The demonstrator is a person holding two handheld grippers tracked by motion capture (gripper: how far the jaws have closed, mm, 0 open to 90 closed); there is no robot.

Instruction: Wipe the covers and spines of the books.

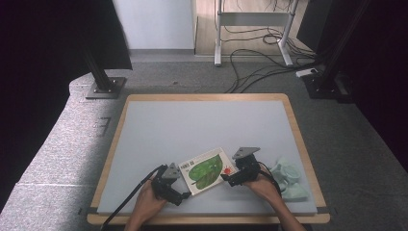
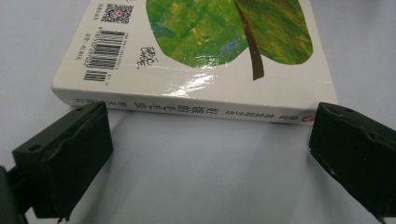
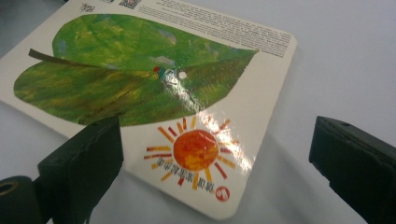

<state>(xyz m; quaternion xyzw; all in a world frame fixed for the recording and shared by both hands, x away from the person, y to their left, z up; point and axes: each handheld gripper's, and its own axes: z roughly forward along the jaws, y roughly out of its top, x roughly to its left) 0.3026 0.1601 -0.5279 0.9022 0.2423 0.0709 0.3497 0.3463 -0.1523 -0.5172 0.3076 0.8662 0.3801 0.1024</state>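
Observation:
A white board book (image 1: 207, 171) lies flat near the table's front edge, showing a big green leaf and a red sun. My left gripper (image 1: 179, 188) is at the book's left side, open. In the left gripper view its jaws (image 2: 205, 144) stand wide apart just short of the book's spine (image 2: 205, 109), with bare table between them. My right gripper (image 1: 230, 177) is at the book's right corner, also open. In the right gripper view its jaws (image 3: 215, 158) straddle the sun corner of the book (image 3: 140, 84) without pressing on it.
A crumpled pale green cloth (image 1: 288, 180) lies right of my right hand, near the table's right edge. The table (image 1: 207, 97) has a wooden rim around a grey top. Beyond it on the floor are stand bases (image 1: 105, 87) and cables (image 1: 260, 67).

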